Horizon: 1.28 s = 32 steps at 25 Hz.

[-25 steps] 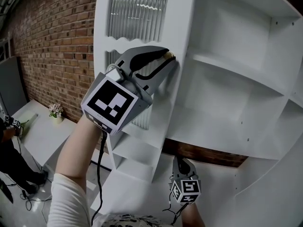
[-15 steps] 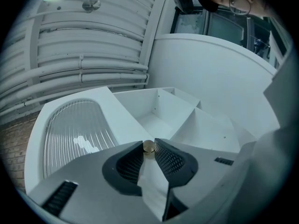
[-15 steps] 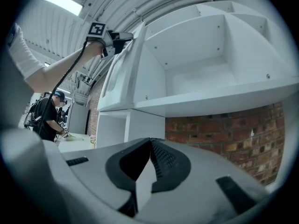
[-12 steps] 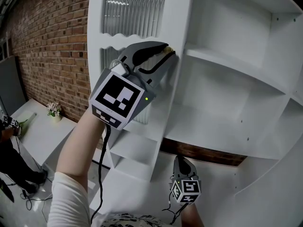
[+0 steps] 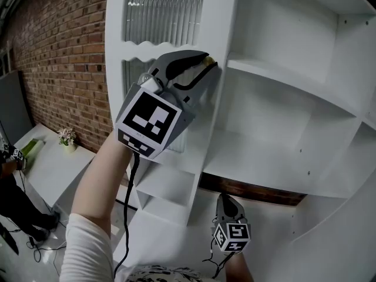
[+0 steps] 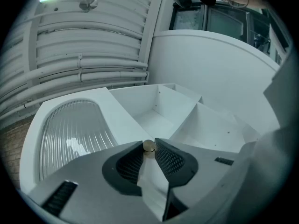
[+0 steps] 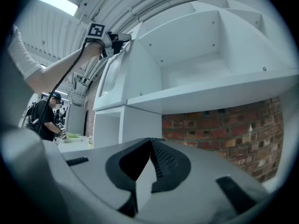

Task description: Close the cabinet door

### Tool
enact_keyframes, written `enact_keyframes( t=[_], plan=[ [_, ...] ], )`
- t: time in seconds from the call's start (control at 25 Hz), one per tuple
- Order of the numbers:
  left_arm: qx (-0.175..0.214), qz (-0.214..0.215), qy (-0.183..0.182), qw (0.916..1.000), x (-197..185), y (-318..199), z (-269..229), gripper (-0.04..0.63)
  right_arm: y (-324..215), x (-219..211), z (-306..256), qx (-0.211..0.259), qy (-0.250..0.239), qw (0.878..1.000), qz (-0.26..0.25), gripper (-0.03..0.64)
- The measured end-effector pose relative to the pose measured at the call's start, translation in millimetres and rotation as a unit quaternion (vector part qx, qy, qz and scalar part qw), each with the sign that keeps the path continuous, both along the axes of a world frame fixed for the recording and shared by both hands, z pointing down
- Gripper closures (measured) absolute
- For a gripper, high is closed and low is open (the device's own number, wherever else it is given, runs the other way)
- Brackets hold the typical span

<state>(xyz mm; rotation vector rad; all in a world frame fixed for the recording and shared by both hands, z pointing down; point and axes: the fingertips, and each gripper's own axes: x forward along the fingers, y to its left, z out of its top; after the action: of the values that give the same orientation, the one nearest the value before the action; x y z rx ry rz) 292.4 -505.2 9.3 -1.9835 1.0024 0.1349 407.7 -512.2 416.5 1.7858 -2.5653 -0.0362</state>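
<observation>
The cabinet door [image 5: 164, 13], upper middle of the frame, is being gripped by its knob [image 6: 148, 146] in the left hand-held gripper [image 5: 207, 68]. It likely needs swinging shut next. The right hand-held gripper [image 5: 225, 200] is being held closed, empty.

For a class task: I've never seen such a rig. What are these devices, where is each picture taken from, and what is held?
No robot: a person holds a two-jaw gripper in each hand. The head view is filmed from the person's head; each gripper view looks along that gripper's own jaws. The left gripper has its jaws closed on the small brass knob of the open cabinet door with ribbed glass, beside white shelves. The right gripper hangs low, jaws together, holding nothing.
</observation>
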Motion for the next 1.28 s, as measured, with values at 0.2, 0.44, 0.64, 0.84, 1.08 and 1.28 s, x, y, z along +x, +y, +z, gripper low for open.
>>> enact_keyframes(
  t=[0.2, 0.44, 0.64, 0.84, 1.08, 1.28],
  plan=[
    [0.001, 0.001, -0.003, 1.0000, 0, 0, 0, 0.506, 4, -3, 1, -0.017, 0.008, 1.000, -0.003, 0.612],
    [-0.037, 0.033, 0.029, 0.9983, -2, -2, -1, 0.499, 26, -17, -4, -0.021, 0.027, 0.999, -0.006, 0.612],
    [-0.062, 0.060, 0.066, 0.9941, -10, 4, 3, 0.494, 47, -30, 6, -0.036, 0.038, 0.999, -0.006, 0.612],
    [-0.054, 0.095, 0.098, 0.9892, -22, 21, 9, 0.497, 66, -46, 15, -0.046, 0.044, 0.998, -0.007, 0.612],
    [-0.057, 0.127, 0.109, 0.9842, -61, 44, 43, 0.548, 77, -84, 11, -0.029, 0.040, 0.999, -0.006, 0.612],
    [-0.086, 0.137, 0.117, 0.9799, -83, 60, 92, 0.586, 85, -105, 6, -0.012, 0.036, 0.999, -0.011, 0.612]
  ],
)
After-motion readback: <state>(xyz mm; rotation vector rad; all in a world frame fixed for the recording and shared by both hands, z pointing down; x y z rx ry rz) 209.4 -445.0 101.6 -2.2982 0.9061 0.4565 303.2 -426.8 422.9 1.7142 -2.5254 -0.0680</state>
